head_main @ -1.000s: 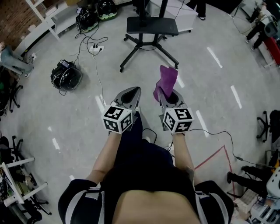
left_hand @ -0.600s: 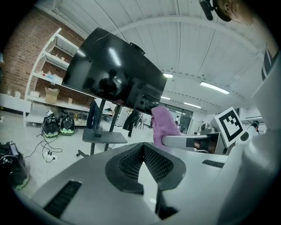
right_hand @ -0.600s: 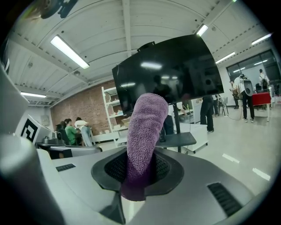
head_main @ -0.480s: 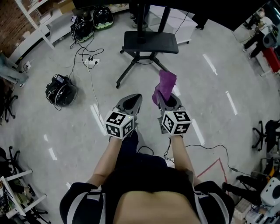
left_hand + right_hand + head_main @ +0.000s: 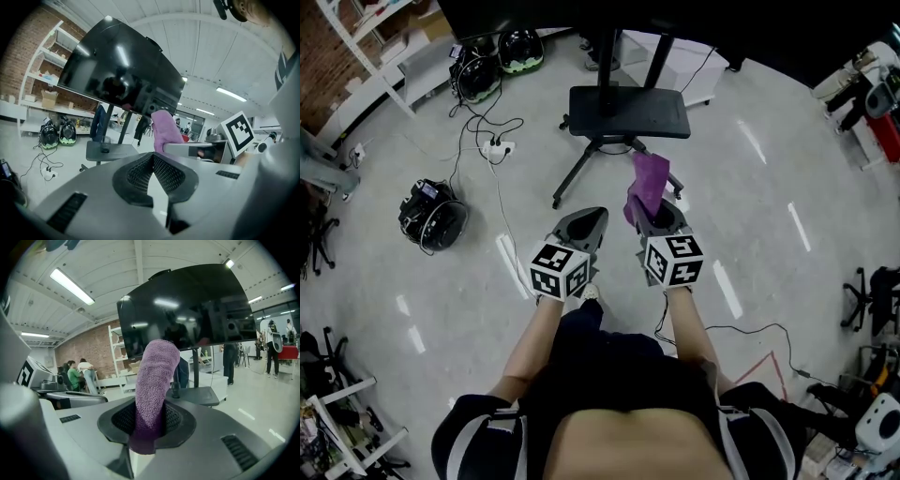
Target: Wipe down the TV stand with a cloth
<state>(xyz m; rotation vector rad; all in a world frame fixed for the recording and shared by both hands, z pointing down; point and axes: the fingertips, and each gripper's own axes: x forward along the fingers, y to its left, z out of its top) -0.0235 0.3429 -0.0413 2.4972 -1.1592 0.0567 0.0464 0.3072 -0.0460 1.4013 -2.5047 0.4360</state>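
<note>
The TV stand has a black shelf [image 5: 628, 111] on splayed legs [image 5: 572, 178], with a dark TV screen [image 5: 117, 70] above it. It stands just ahead of both grippers. My right gripper [image 5: 652, 210] is shut on a purple cloth [image 5: 647, 181] that sticks up out of its jaws toward the shelf. In the right gripper view the cloth [image 5: 153, 378] rises in front of the screen [image 5: 187, 310] and the shelf [image 5: 199, 394]. My left gripper [image 5: 591, 217] is beside it, shut with nothing held; its pads [image 5: 161, 171] meet.
A power strip [image 5: 500, 147] with cables lies left of the stand. A black round device [image 5: 431, 211] sits on the floor further left. Helmets [image 5: 478, 66] rest by a white rack [image 5: 375, 66]. People sit in the background [image 5: 77, 373].
The TV stand has come nearer to both grippers as the person stepped forward. The grippers keep the same pose, with the cloth still held in the right one.
</note>
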